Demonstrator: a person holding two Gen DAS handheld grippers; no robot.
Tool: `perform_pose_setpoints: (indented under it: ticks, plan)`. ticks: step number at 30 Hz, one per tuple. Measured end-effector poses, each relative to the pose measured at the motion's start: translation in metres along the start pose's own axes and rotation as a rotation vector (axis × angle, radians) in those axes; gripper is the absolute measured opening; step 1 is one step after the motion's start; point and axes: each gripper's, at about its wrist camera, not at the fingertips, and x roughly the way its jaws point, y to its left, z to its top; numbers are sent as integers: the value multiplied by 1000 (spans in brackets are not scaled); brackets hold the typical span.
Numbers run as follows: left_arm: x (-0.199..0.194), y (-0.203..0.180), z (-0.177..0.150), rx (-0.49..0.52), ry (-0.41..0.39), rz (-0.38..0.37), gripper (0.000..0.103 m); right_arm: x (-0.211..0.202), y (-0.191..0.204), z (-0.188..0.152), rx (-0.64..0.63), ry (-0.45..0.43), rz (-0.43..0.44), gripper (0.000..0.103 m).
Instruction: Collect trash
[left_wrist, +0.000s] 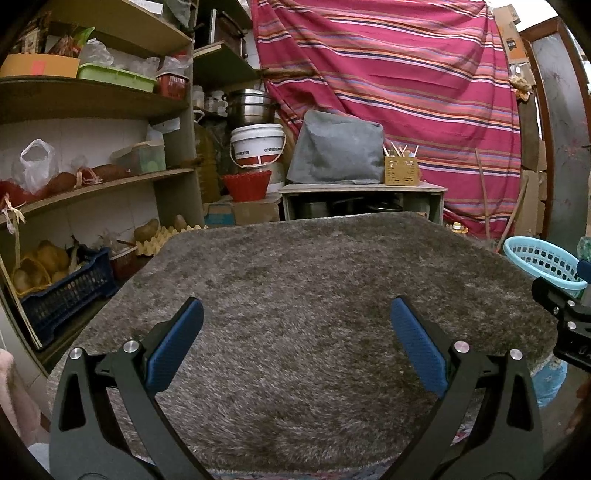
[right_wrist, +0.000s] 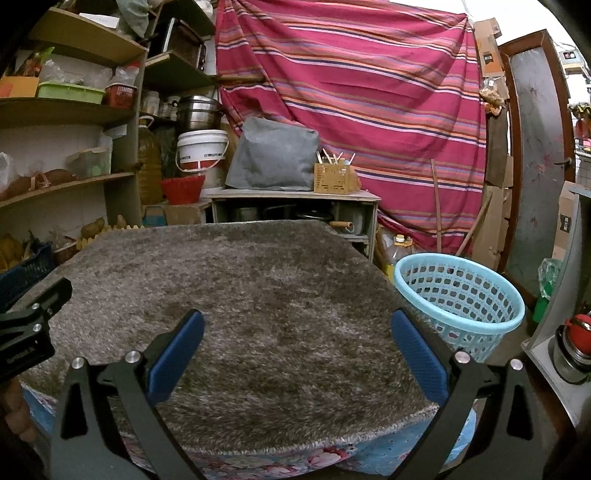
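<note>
A light blue perforated basket (right_wrist: 461, 299) stands on the floor just right of the table; its rim also shows in the left wrist view (left_wrist: 543, 264). The table is covered by a shaggy grey-brown rug (left_wrist: 314, 295), also in the right wrist view (right_wrist: 240, 314). No trash shows on the rug. My left gripper (left_wrist: 297, 317) is open and empty above the rug's near half. My right gripper (right_wrist: 297, 328) is open and empty above the rug near its right edge, with the basket beside its right finger. Part of the right gripper's body (left_wrist: 569, 321) shows at the left view's right edge.
Wooden shelves (left_wrist: 92, 177) with bags, boxes and a blue crate (left_wrist: 66, 295) stand at the left. Behind the table are a low cabinet (left_wrist: 362, 199), a white bucket (left_wrist: 258, 144) and a striped red curtain (left_wrist: 406, 92). A door (right_wrist: 535, 147) is at the right.
</note>
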Motion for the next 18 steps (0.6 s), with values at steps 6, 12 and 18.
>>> perform_pose_setpoints:
  ticks: [6,12,18]
  plan:
    - [4,1,-3,2,12,-9,98,2,3,0,-3,1,2,99]
    - [3,0,-4,6,9,-8,98,3,2,0,4,0,1,99]
    - [5,1,-3,3,10,-9,98,3,-1,1,4,-3,-1,99]
